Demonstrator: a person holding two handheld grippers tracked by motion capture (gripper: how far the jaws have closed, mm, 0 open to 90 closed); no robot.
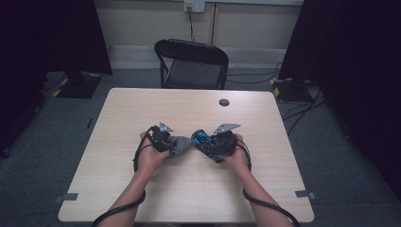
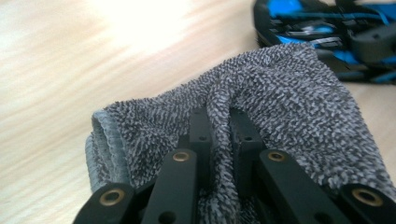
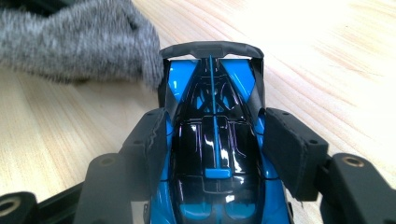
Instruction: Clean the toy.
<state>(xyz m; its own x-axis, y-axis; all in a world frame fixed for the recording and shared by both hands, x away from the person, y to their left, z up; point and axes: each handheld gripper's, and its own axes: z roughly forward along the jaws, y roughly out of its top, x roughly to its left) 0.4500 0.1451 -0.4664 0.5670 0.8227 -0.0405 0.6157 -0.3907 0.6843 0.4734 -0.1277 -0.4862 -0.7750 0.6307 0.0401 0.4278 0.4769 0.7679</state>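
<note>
A blue and black toy car (image 3: 213, 140) sits between the pads of my right gripper (image 3: 215, 140), which is shut on its sides; its rear wing points away from the camera. In the high view the car (image 1: 204, 141) lies at the table's middle, held by the right gripper (image 1: 218, 143). My left gripper (image 2: 220, 128) is shut on a fold of a grey terry cloth (image 2: 280, 107). The cloth (image 1: 180, 145) reaches from the left gripper (image 1: 169, 143) up against the car's wing end (image 3: 212, 49), and the grey cloth (image 3: 79, 42) touches it at the upper left.
The light wooden table (image 1: 142, 189) has a round black cable grommet (image 1: 224, 102) near its far edge. A black folding chair (image 1: 191, 64) stands behind the table. Dark stands and cables flank the floor on both sides.
</note>
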